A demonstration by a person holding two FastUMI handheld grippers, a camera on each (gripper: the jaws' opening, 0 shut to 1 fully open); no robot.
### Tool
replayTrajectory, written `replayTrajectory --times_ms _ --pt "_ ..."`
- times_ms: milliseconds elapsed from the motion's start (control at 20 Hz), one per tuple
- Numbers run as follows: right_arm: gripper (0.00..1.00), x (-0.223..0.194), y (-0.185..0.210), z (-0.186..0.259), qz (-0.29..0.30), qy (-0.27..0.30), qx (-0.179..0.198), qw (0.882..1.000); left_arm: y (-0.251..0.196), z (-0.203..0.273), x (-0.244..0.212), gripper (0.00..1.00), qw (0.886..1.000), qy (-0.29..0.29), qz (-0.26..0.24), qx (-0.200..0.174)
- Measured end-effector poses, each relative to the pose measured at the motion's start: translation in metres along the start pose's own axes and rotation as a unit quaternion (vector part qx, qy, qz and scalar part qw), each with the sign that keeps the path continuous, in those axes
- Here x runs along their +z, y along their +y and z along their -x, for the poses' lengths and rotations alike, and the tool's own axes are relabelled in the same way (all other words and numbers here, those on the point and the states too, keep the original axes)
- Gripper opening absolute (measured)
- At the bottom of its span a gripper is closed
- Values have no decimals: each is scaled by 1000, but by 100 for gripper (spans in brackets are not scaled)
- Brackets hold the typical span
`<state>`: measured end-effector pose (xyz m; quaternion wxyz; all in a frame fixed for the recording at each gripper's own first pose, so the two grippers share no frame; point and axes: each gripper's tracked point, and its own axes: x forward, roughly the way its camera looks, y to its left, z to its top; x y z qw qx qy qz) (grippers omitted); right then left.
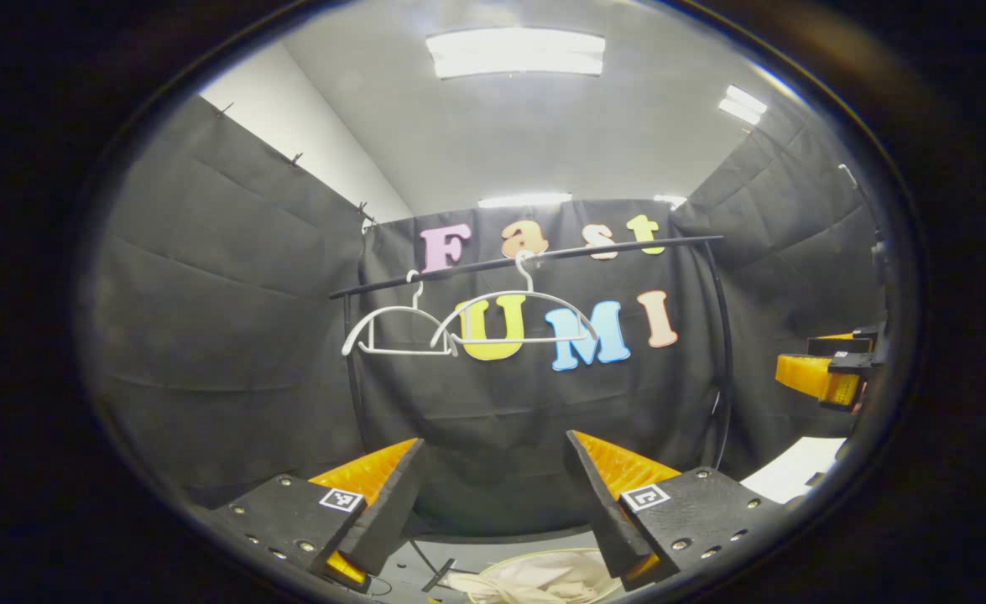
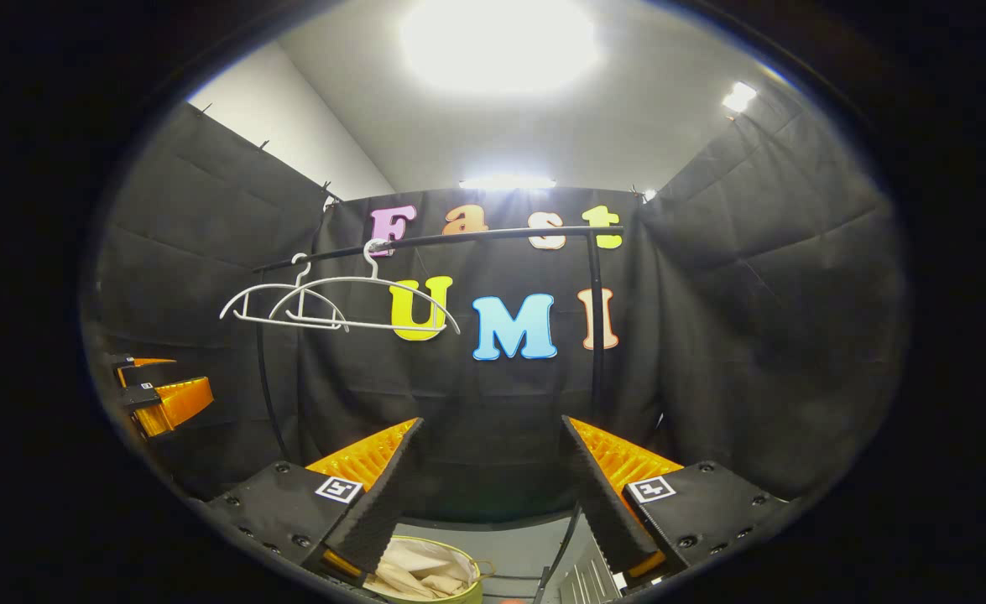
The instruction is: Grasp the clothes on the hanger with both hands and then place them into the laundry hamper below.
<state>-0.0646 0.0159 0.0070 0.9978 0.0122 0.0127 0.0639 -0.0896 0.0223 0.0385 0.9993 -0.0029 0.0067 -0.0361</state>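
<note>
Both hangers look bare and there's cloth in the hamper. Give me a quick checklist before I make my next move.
1. Left gripper open, holding nothing: ok.
2. Right gripper open, holding nothing: ok.
3. Two hangers on the rail, the nearer hanger and the farther hanger, both bare: ok.
4. Pale cloth lying inside the laundry hamper: ok.
5. All of the cloth inside the rim: cannot tell, the hamper is partly cut off.
6. Grippers apart from the hangers and rail: ok.

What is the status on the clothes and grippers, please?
Left gripper and right gripper open, empty. Hangers bare on rail. Clothes in hamper. Nothing in the way.
</note>
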Motion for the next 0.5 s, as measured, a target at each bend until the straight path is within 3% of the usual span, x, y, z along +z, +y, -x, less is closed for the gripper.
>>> replayTrajectory --times_ms 500 --pt "99 6 11 -14 4 -10 9 1000 -9 0 -12 95 1000 -13 -13 4"
